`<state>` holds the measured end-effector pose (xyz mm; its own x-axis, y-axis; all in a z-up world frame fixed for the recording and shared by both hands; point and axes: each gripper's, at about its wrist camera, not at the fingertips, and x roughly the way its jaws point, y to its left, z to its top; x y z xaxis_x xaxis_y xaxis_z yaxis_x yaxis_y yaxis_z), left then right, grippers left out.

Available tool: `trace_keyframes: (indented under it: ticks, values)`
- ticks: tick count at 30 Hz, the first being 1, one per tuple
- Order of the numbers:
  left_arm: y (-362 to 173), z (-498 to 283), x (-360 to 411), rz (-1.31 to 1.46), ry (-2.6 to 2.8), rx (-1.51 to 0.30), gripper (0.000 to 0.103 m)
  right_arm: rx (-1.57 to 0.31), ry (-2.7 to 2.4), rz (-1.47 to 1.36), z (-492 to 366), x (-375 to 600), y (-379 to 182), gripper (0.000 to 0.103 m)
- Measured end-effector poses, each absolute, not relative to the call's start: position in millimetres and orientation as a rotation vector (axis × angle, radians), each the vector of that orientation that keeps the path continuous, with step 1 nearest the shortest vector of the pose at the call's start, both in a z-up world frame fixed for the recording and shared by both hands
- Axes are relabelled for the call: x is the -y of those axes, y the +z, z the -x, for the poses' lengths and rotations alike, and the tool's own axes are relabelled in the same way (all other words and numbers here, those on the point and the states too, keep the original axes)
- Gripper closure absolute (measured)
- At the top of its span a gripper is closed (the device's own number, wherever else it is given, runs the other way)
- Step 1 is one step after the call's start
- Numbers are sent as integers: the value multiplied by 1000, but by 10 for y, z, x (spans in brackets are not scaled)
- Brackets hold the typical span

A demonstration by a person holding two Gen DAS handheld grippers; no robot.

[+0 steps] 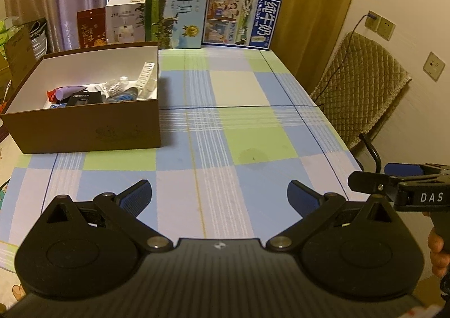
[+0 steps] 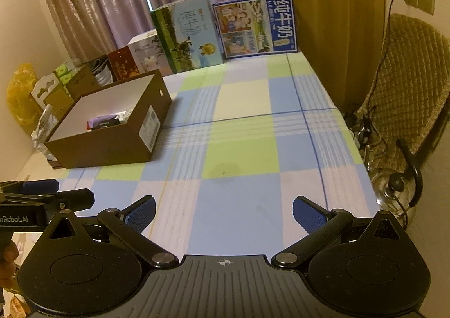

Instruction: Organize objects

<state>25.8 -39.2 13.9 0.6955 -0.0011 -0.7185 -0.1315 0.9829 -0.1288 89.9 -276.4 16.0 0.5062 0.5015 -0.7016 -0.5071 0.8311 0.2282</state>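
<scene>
A brown cardboard box (image 1: 84,126) with a white inside stands on the checked tablecloth (image 1: 225,121) at the left. In it lie several small items: a lilac tube (image 1: 69,90), a black packet (image 1: 84,98), a blue bottle (image 1: 123,96) and a white comb-like piece (image 1: 146,79). My left gripper (image 1: 219,194) is open over the near cloth, with nothing between its fingers. My right gripper (image 2: 225,209) is open too, also holding nothing, and lies beside the left. From the right wrist view the box (image 2: 112,146) sits far left.
Two milk cartons (image 1: 177,11) (image 1: 242,20) and smaller boxes (image 1: 123,22) line the table's far edge before curtains. A padded chair (image 1: 362,87) stands at the right, with a metal kettle (image 2: 393,191) below it. Cluttered boxes (image 2: 70,84) sit left of the brown box.
</scene>
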Motion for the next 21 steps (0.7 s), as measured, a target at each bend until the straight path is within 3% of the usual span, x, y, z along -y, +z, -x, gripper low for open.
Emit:
trace_keyframes:
  ticks: [21]
  values:
    - [132,-127,544,179,96,-795,2,-842,630,28,-844,2871,154,2]
